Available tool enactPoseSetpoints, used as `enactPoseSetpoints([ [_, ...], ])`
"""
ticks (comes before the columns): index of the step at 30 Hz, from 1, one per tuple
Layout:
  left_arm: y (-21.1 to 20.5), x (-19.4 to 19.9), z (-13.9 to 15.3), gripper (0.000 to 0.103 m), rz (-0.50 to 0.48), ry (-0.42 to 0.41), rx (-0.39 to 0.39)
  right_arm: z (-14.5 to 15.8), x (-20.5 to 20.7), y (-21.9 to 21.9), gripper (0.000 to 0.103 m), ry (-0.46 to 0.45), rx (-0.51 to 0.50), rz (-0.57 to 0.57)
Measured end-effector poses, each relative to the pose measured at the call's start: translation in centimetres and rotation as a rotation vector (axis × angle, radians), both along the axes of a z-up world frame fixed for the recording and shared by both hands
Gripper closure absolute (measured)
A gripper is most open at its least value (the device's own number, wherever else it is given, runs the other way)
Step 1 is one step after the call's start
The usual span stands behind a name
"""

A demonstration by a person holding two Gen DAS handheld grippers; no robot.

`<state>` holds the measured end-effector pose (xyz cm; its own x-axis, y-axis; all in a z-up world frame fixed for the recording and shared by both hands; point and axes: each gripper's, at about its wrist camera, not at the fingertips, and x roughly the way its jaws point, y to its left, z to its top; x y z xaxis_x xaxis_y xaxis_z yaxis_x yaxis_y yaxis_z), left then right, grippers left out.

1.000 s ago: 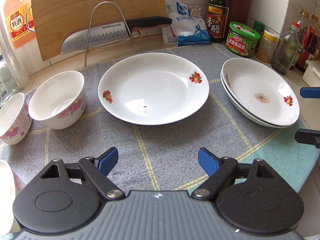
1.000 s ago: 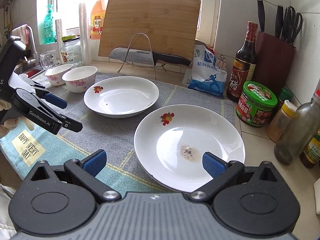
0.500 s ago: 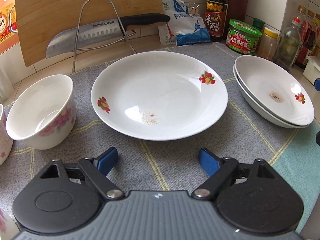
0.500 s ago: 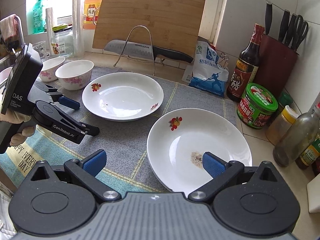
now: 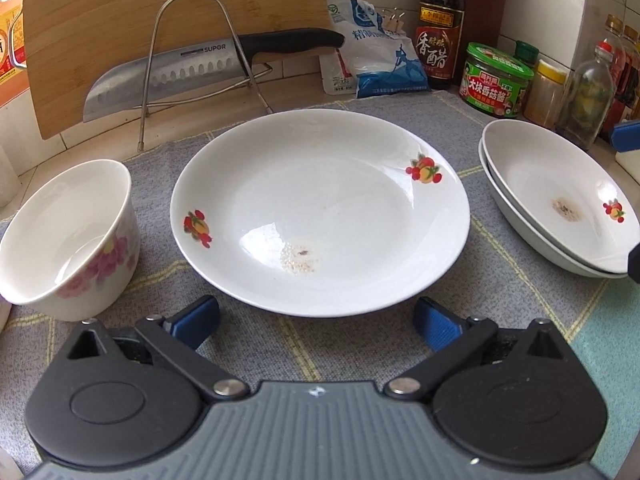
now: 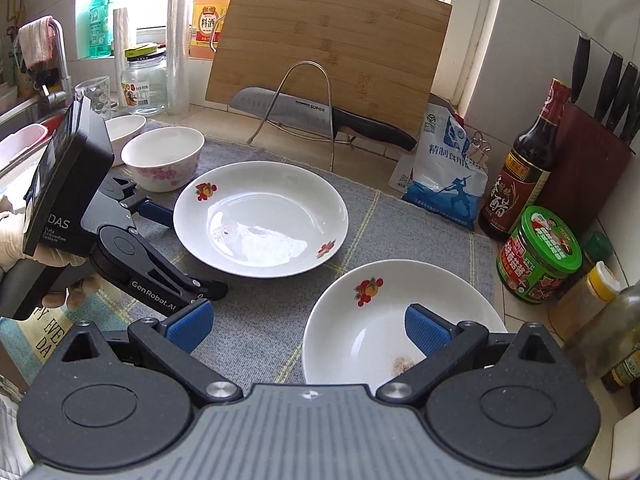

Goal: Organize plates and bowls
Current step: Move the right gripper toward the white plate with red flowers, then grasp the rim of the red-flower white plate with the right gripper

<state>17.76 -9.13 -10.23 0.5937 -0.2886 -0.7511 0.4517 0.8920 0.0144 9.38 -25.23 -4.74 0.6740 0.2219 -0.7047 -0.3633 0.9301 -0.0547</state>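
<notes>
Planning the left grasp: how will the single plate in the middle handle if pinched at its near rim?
The single plate looks like glazed ceramic: probably stiff, fragile and slippery, given its glossy highlights. Held by one rim, its wide shallow shape would likely tilt down. On the woven mat it probably resists sliding when pushed.

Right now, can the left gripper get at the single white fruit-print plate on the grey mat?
Probably yes. The left gripper is open, nothing between its jaws, and the plate's near rim lies just ahead with only bare mat between.
</notes>
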Motion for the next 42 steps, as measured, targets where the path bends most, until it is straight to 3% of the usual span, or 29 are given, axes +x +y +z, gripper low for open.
enactPoseSetpoints([
  [8, 0.0, -0.7, -0.3, 0.000, 0.040, -0.043, -0.016, 0.2, 5.3, -1.8, 0.000, 0.000, 0.082, 0.106],
  [17, -0.2, -1.2, -0.5, 0.000, 0.081, -0.079, -0.025, -1.1, 12.7, -1.9, 0.000, 0.091, 0.207, 0.181],
  [31, -0.7, -1.1, -0.6, 0.000, 0.077, -0.111, -0.018, -4.8, 19.8, 1.1, 0.000, 0.233, 0.145, 0.333],
  [42, -0.8, -1.2, -0.6, 0.001, 0.058, -0.118, -0.016, -6.1, 22.8, 2.8, 0.000, 0.311, 0.157, 0.443],
])
